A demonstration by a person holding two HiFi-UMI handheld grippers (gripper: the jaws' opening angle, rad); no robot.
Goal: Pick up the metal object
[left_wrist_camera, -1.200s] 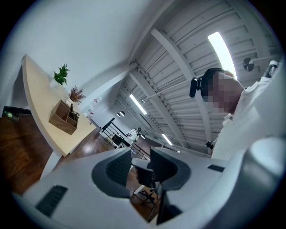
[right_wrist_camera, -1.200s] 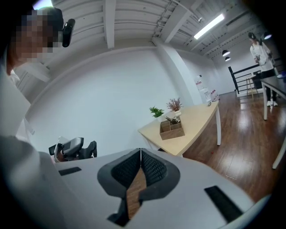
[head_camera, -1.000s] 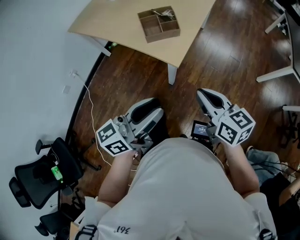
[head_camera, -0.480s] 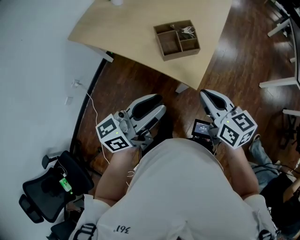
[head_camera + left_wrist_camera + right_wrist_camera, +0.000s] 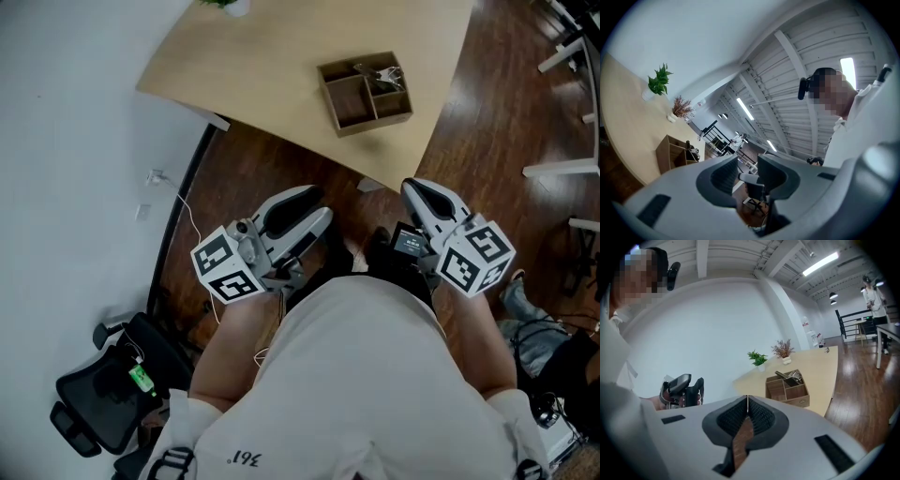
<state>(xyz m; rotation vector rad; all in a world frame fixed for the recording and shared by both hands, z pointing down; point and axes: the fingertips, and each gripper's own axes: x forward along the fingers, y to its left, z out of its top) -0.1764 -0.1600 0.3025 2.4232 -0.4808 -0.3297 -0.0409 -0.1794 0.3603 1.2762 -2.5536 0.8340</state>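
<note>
A brown wooden box (image 5: 349, 108) with compartments stands on the light wood table (image 5: 253, 66). Metal objects (image 5: 382, 73) lie in its far right compartment, also visible in the right gripper view as metal objects (image 5: 790, 376) in the box (image 5: 793, 394). Both grippers are held close to the person's body, short of the table. My left gripper (image 5: 298, 208) is open with nothing between its jaws; in its own view the left gripper (image 5: 747, 165) points upward past the box (image 5: 670, 151). My right gripper (image 5: 424, 194) is shut and empty, its jaws meeting in a line (image 5: 747, 401).
A green plant (image 5: 758, 358) and a vase of dried twigs (image 5: 783, 350) stand at the table's far end. A black office chair (image 5: 103, 403) sits at the lower left by the white wall. A white cable (image 5: 180, 214) trails over the dark wood floor.
The table and box have slid lower and to the right in the head view, nearer to the grippers. Both grippers keep their place by the body.
</note>
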